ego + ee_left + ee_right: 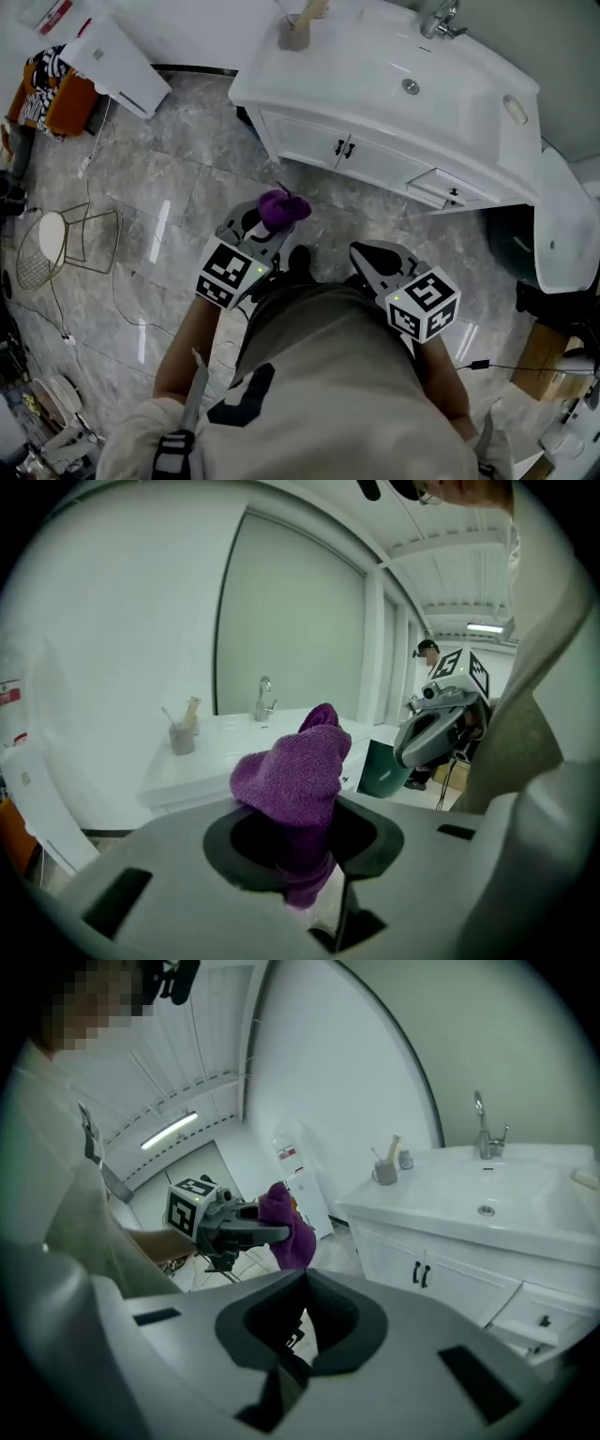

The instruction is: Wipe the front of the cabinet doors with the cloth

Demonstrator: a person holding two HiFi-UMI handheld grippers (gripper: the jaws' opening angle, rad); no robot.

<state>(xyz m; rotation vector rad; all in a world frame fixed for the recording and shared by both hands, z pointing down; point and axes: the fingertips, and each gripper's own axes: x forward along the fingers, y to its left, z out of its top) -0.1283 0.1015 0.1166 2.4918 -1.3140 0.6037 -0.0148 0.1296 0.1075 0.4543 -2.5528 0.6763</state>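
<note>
A purple cloth (282, 208) sticks up out of my left gripper (272, 225), which is shut on it and held in front of the person's waist. In the left gripper view the cloth (292, 775) bulges above the jaws of the left gripper (309, 850). The white cabinet doors (323, 145) with two black handles (344, 148) sit under the sink counter, a step ahead across the floor. My right gripper (363, 255) is level with the left one, shut and empty. In the right gripper view, beyond the right gripper (307, 1321), the doors (441, 1283) show at the right.
The white vanity (469, 94) carries a faucet (441, 21) and a cup (295, 33). A small drawer (441, 187) stands pulled out at its right. A dark bin (511, 246) sits right of it. A wire stool (56, 246) and cables lie on the marble floor at left.
</note>
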